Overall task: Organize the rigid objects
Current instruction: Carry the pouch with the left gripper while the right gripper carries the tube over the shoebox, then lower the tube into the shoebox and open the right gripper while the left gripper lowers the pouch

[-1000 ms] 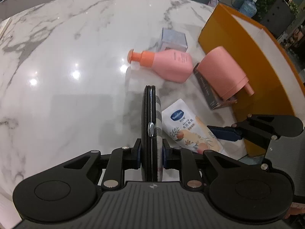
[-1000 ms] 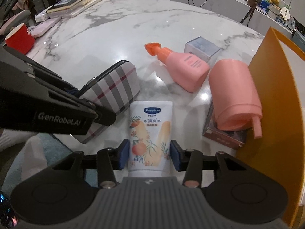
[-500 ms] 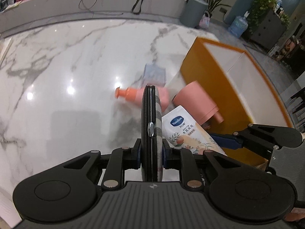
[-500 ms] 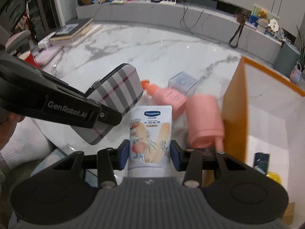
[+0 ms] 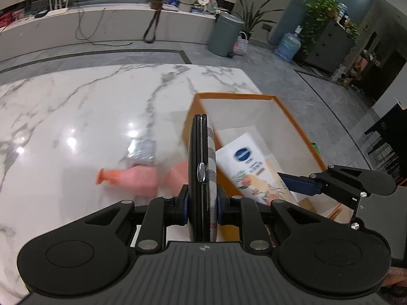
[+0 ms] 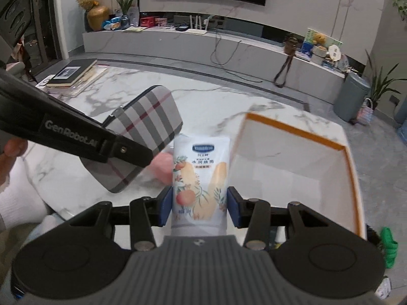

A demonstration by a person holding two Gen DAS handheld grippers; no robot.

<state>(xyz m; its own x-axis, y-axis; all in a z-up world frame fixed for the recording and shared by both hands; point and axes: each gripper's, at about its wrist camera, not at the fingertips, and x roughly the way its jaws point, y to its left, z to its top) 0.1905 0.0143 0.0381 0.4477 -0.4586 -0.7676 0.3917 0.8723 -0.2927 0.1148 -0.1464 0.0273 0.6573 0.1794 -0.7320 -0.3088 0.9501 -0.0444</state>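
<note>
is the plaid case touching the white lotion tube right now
Cannot tell. In the right wrist view the grey plaid zip case overlaps the white Vaseline lotion tube, with no clear gap or contact.

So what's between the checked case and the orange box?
The lotion tube, held in the right gripper, sits between the checked case and the orange box in the right wrist view.

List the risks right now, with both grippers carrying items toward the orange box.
1. The plaid case in the left gripper and the Vaseline tube in the right gripper are close together; they may collide over the orange box.
2. The case is gripped near one end, so it might pivot or slip.
3. The case could clip the box's near wall.
</note>
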